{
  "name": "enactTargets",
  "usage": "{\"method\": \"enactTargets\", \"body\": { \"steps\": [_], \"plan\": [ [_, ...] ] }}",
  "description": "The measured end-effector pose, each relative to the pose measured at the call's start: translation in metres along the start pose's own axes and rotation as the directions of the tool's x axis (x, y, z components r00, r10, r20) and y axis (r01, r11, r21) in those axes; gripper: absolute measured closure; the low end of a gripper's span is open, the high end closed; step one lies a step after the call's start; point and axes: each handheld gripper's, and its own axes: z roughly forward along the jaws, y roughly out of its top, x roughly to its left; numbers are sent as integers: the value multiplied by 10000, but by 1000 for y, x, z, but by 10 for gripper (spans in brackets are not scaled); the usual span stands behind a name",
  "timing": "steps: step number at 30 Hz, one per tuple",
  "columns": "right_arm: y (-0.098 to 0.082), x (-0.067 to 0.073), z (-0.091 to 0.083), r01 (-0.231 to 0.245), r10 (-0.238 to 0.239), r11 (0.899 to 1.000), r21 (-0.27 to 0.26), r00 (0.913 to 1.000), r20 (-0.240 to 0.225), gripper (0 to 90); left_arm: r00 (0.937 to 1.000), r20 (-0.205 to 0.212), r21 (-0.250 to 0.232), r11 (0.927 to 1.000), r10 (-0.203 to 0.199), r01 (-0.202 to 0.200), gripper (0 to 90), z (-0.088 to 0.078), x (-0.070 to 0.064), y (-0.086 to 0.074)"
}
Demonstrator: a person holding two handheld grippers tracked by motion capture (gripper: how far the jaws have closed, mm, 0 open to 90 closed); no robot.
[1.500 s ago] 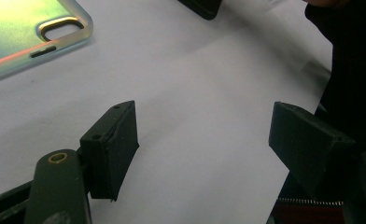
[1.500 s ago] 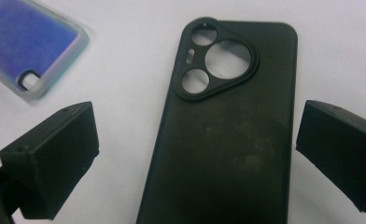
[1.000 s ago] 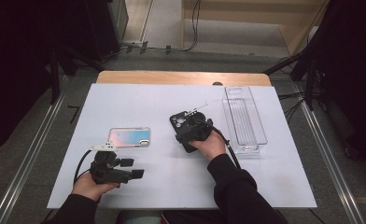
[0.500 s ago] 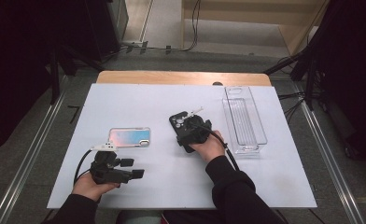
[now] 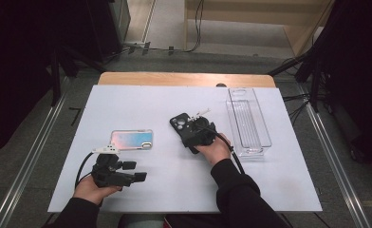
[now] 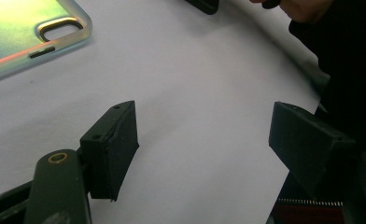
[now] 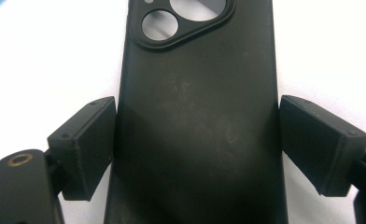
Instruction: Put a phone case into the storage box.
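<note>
While level, right tongs [image 7: 197, 140] closing, black case [image 7: 197, 116] between

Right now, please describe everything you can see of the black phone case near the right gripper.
The black phone case is matte, looks like soft plastic or rubber, and shows faint scuffs. It has a rounded camera cutout with round openings at its far end. It lies flat on the white table, left of the clear tray. The right gripper straddles it: its jaws have just been closing, the left pad at the case's edge, the right pad a sliver away.
</note>
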Motion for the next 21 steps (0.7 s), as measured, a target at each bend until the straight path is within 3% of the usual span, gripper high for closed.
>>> {"method": "enactTargets", "body": {
  "steps": [6, 12, 21],
  "plan": [
    [1, -5, -6, -303, 298, 9995, -130, 9988, -397, 138, 10000, -13, -18, 10000, -29, 29, 242, 0, 1, 0],
    [3, -5, -15, -253, 233, 9990, -355, 9981, -564, 141, 10000, 10, -3, 10000, -48, 48, 242, 0, 1, 0],
    [1, -10, -47, -495, 393, 9961, -724, 9900, -1357, 141, 9999, -23, -12, 9999, -128, 128, 243, 1, 0, 2]
  ]
}}
